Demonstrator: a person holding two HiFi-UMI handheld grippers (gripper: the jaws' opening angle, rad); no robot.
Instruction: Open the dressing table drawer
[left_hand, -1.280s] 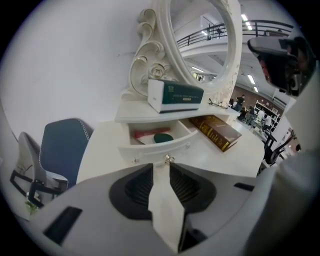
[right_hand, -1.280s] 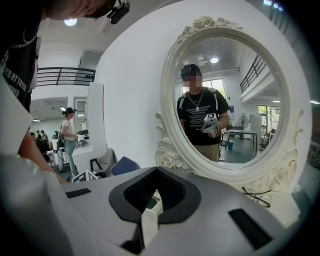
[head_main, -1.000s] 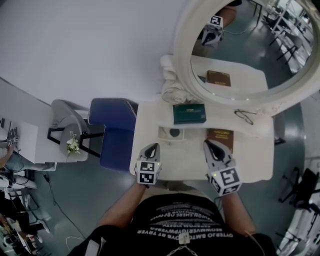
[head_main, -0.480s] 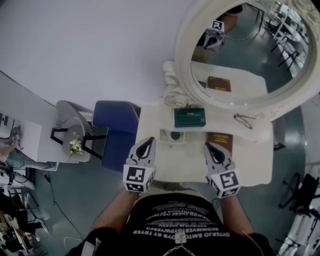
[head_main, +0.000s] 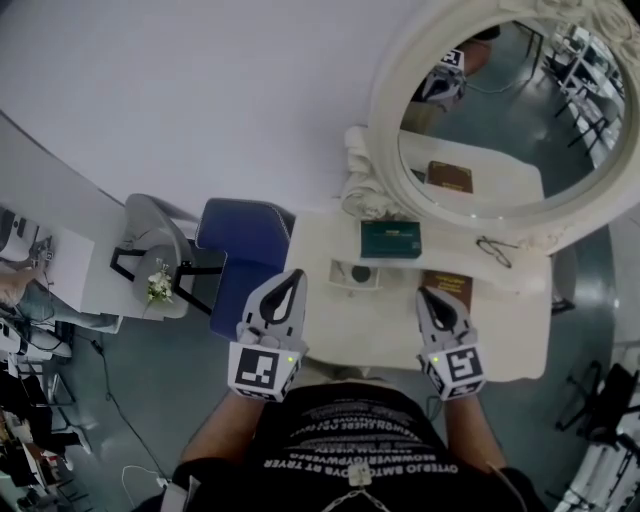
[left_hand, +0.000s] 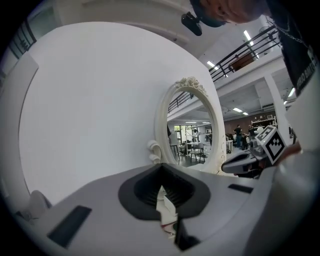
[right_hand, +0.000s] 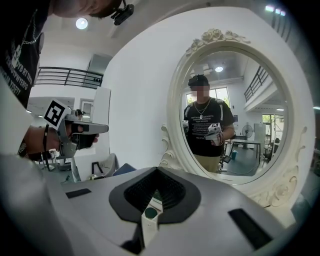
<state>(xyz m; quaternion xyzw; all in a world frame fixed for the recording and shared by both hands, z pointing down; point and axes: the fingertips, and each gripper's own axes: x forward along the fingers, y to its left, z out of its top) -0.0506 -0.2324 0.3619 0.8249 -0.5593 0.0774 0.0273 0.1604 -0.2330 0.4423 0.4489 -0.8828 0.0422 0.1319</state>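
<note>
So the white table (head_main: 390, 325) is the thing to go by here. Only one open container on it: a little square tray (head_main: 340, 275) toward the back left of the top, with one dark round thing (head_main: 360, 273) sitting in it. Can't tell what that thing is. Just behind the tray there's a green box (head_main: 390, 240), lid shut, so no clue what's inside.

Other stuff on the table: a brown book (head_main: 455, 285) to the right of the tray, a pair of glasses (head_main: 497, 250) at the back right, and the big oval mirror (head_main: 505, 120) standing along the back edge.

Off the table's left side there's a blue chair (head_main: 240, 250) pushed right up beside it. Further left of that is a grey chair (head_main: 150, 235) with a small bunch of flowers (head_main: 158, 285) on it.

Grippers: the left gripper (head_main: 293, 280) hangs over the table's front left corner, jaws pressed together with nothing in them. The right gripper (head_main: 428, 296) is over the front of the table, its tip overlapping the near end of the book. Its jaws are also closed up, nothing pinched.

The drawer itself I can't make out in any view. From above, the table top and the person's chest at the front edge cover that side.
</note>
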